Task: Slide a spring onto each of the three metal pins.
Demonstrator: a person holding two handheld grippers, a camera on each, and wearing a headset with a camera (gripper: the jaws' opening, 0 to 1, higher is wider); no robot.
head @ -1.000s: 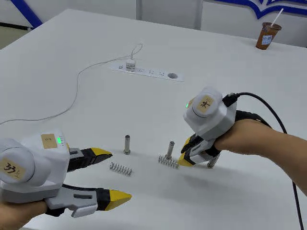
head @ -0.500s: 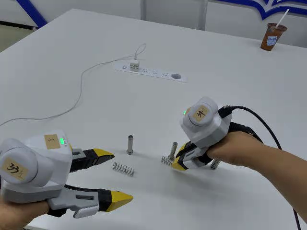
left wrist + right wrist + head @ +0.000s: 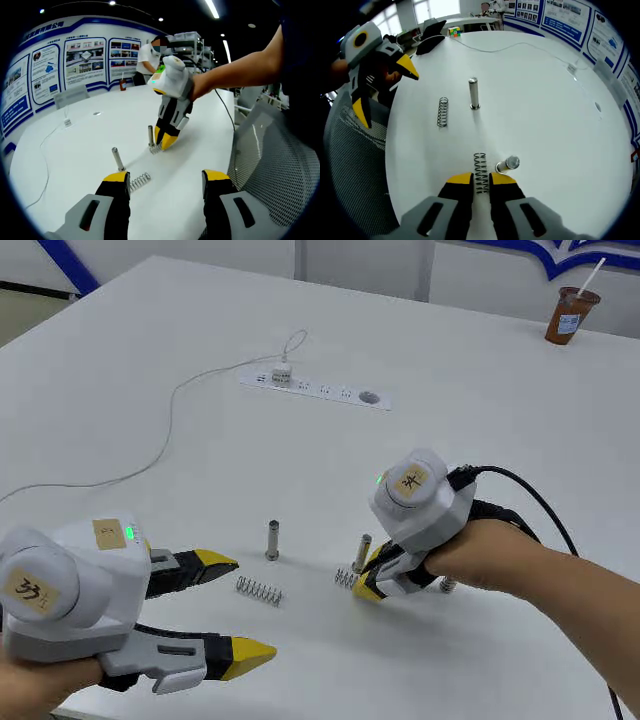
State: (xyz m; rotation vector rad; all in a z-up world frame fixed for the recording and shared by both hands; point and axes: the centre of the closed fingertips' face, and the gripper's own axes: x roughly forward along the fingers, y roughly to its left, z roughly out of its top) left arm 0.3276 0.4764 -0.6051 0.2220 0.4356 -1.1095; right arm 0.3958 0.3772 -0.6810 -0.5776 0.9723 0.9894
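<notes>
One spring (image 3: 479, 165) pinched between right claw (image 3: 480, 178) tips, just beside upright pin (image 3: 509, 164).

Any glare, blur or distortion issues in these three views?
Head view: even light, sharp, soft shadow under the right gripper on the table. Left gripper view: heavy fisheye, ceiling lights flare, background dim. Right gripper view: table edge bowed; spring between the fingers is sharp.

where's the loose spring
In the head view, the loose spring lies on the table left of centre, just below the bare pin, beside the left gripper.
</notes>
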